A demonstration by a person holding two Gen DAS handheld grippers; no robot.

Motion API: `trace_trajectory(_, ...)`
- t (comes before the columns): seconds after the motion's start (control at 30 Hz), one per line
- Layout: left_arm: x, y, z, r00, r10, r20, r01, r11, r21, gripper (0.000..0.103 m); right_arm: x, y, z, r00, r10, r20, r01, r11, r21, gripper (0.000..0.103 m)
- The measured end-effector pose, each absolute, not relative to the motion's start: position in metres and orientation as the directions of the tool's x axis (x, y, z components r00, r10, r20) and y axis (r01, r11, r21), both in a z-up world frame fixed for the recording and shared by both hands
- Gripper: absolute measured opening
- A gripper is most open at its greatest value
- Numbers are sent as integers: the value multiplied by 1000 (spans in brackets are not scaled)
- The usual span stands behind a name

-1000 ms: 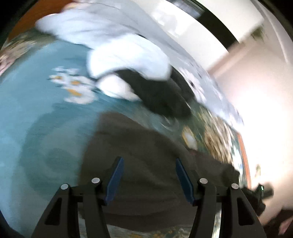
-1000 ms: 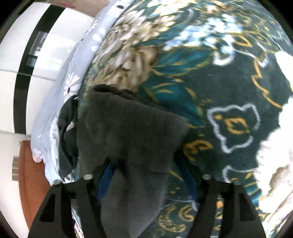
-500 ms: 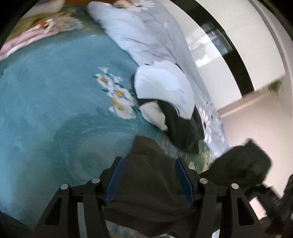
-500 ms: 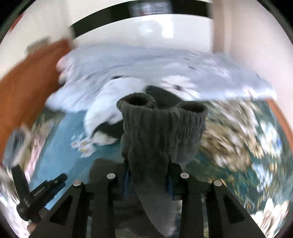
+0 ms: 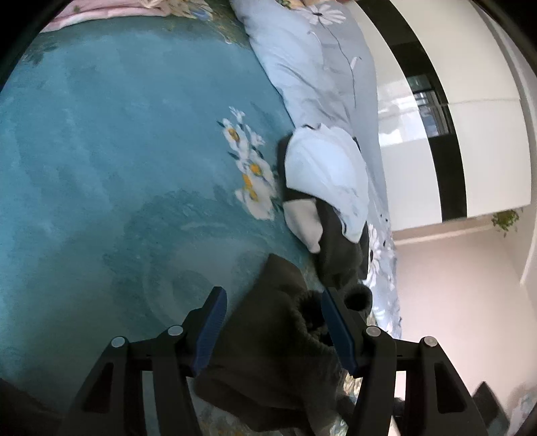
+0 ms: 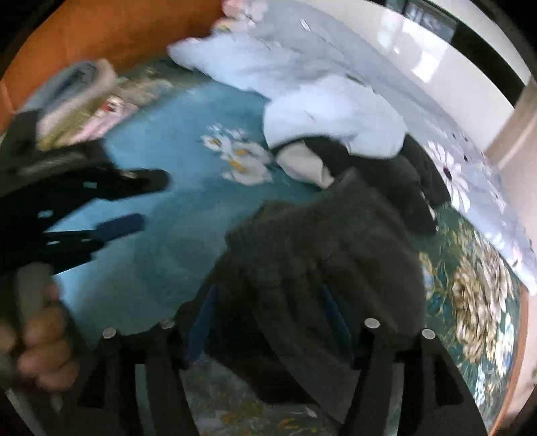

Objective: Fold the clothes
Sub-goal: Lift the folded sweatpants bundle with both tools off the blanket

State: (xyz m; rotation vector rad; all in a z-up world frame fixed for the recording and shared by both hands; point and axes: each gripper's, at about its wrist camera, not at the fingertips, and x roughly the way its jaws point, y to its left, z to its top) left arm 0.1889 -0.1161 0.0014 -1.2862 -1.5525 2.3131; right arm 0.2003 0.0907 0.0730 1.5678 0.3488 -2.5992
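A dark grey knitted garment (image 5: 278, 348) lies bunched on the teal floral bedspread (image 5: 117, 167), its ribbed cuffs (image 5: 312, 302) curled up. My left gripper (image 5: 272, 302) is open, its blue pads on either side of the cloth without pinching it. In the right wrist view the same garment (image 6: 322, 255) is draped over my right gripper (image 6: 268, 302), whose blue pads (image 6: 201, 322) stand apart under the cloth. The left gripper (image 6: 110, 204) shows there, blurred, at the left.
A heap of clothes, pale blue (image 5: 329, 174) over black (image 5: 339, 248) and white, lies beyond the garment. A light blue duvet (image 5: 319, 67) runs along the far side. Folded clothes (image 6: 77, 107) sit by the orange headboard (image 6: 110, 30).
My right gripper has lowered the raised grey garment onto the bed and its jaws have opened. My left gripper stayed open and swung slightly over the cloth.
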Motion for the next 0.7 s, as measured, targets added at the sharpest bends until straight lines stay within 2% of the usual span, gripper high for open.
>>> trace_trajectory(0.13, 178, -89, 21, -632, 549, -548, 222, -549, -806, 63, 217, 131, 90, -481, -6, -877, 146, -987, -73, 67)
trace_trajectory(0.23, 161, -60, 53, -637, 558, -532, 54, -657, -752, 63, 230, 161, 102, -490, -43, -871, 113, -993, -15, 67)
trace_trajectory(0.3, 142, -39, 68, -623, 525, -581, -23, -754, -656, 71, 234, 184, 94, -467, -36, -883, 64, -998, 7, 67)
trace_trajectory(0.4, 107, -15, 58, -543, 484, -687, -23, -826, -564, 76, 241, 210, 82, -436, -46, -899, 0, -999, 51, 67)
trace_trajectory(0.53, 79, 3, 29, -427, 496, -757, 33, -827, -561, 76, 245, 230, 73, -425, -86, -901, -45, -992, 116, 67)
trace_trajectory(0.67, 80, 19, 36, -434, 483, -760, -52, -856, -514, 73, 245, 244, 61, -412, -99, -906, -89, -985, 149, 67)
trace_trajectory(0.7, 80, 24, 39, -433, 482, -761, -80, -862, -500, 62, 244, 248, 57, -407, -104, -908, -101, -982, 157, 67)
